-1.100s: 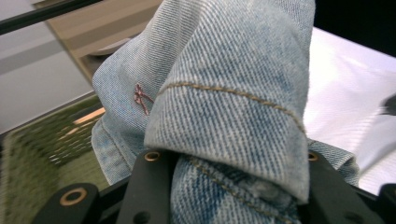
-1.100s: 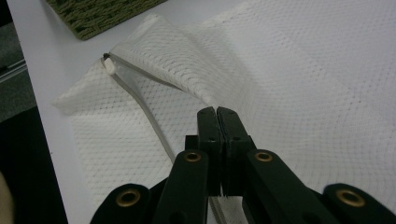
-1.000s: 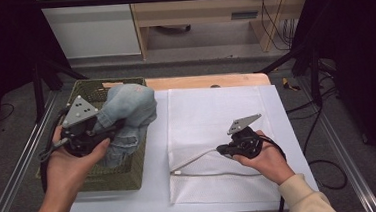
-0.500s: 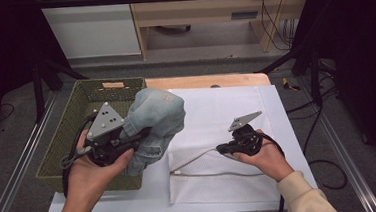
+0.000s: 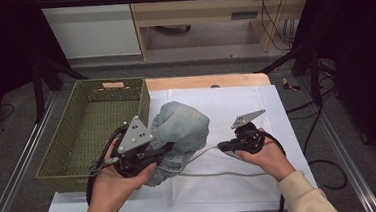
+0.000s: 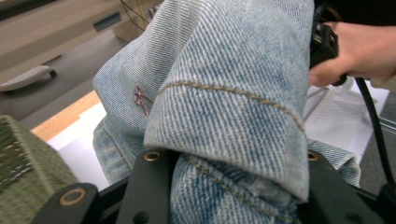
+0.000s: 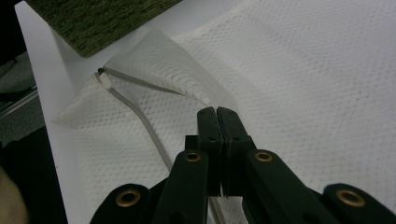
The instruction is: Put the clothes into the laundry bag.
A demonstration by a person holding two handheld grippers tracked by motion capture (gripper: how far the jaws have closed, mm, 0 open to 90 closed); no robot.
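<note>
denim garment [image 5: 180, 136], bunched up, is gripped by the left gripper [image 5: 165, 148], jaws clenched on a thick fold w/ the cloth bulging over them in the left gripper view [image 6: 224, 112]. it hangs just off the basket's right rim, over the mesh bag [image 5: 229, 148] that lies flat right of the basket [image 5: 90, 128].

right gripper [image 5: 222, 145] is pinched shut on the bag's upper layer beside the zipper [image 7: 140, 119]; the right gripper view shows that layer lifted into a small tent [image 7: 173, 70], mouth facing the basket side.

looks like the step is getting the denim into the bag. to do it well:
- raise the right gripper a bit more so the mouth gapes wider; opening looks too small for the bundle rn.
- bring the denim in low from the basket side, leading w/ its loose hanging end, not the fat middle.
- keep the left grip firm till most of the cloth is past the zipper, else it'll slump on top of the bag.
- mind the gripper cable [image 5: 216, 174] on the bag, could snag.
</note>
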